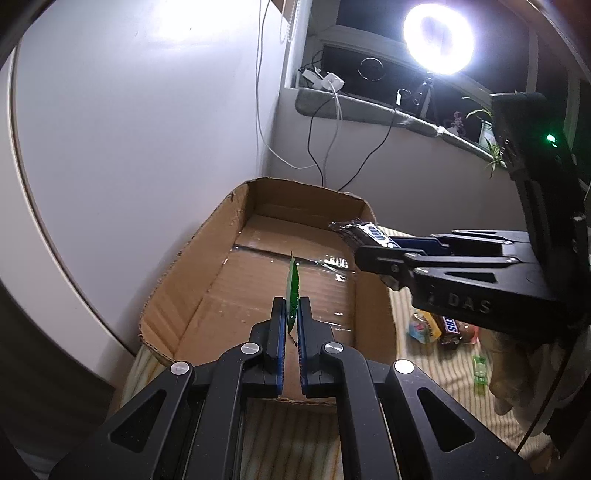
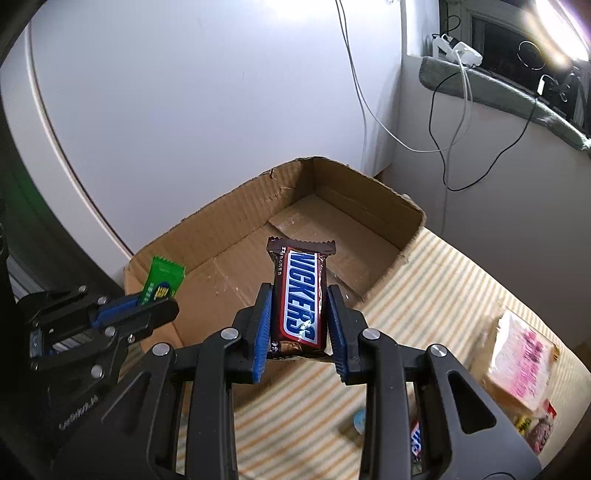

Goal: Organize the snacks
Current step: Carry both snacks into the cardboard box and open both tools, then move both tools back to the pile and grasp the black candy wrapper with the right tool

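Note:
An open cardboard box (image 1: pixel 192 258) (image 2: pixel 229 218) lies on a striped cloth, its bottom bare. My left gripper (image 1: pixel 291 306) is shut on a thin green snack packet (image 1: pixel 293 291), held edge-on above the box's near end; it also shows in the right wrist view (image 2: pixel 162 284). My right gripper (image 2: pixel 300 295) is shut on a brown Snickers bar (image 2: pixel 301 295), held upright above the box's near edge. In the left wrist view the right gripper (image 1: pixel 373 254) reaches in from the right over the box's right wall with the bar (image 1: pixel 364 230).
On the striped cloth (image 2: pixel 424 295) right of the box lie loose snacks: a Snickers bar (image 1: pixel 448 326), a yellow packet (image 1: pixel 424 325), a green packet (image 1: pixel 480 373), and a clear pink-printed packet (image 2: pixel 517 362). A white wall, cables and a ring light (image 1: pixel 437 35) stand behind.

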Available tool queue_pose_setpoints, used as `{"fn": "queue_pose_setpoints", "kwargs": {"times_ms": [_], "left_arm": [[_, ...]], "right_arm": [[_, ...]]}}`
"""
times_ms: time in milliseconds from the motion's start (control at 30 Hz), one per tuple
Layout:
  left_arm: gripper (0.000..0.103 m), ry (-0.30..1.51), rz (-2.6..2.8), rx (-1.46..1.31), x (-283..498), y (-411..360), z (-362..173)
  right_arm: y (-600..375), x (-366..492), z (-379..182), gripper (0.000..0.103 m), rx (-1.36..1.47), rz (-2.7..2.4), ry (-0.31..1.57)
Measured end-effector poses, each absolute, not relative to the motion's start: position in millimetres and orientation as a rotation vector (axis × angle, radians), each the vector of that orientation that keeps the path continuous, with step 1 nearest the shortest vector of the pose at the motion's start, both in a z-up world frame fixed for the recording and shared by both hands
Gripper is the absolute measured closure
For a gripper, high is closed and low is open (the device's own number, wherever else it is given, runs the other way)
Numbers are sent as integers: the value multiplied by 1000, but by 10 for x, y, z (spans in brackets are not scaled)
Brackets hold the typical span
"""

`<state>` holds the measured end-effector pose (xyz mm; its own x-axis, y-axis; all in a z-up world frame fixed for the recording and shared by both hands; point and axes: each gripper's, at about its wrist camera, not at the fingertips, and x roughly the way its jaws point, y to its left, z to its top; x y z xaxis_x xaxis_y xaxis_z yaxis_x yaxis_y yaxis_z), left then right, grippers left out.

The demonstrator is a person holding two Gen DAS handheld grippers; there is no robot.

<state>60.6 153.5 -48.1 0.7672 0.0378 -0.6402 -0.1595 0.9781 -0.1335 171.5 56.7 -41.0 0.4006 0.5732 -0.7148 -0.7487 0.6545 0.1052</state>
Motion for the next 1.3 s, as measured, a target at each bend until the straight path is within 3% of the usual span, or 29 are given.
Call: {"fn": "queue_pose_setpoints", "kwargs": {"times_ms": [667,800,1000,1133,1300], "left_arm": [[94,701,138,-202,634,1613,-480],[91,698,142,-199,624,1609,-473],[89,688,143,-205,578,1601,-446],[89,680,141,-206,528,1559,-406],[89,667,134,-188,458,1466,-338]], "right_arm": [[788,1778,-494,73,-277,873,812],[754,1756,-444,57,-276,863,793],[666,1719,-376,56,-272,849,776],[569,1671,-322,47,-267,834,761],[412,1564,-236,46,-267,819,735]]}}
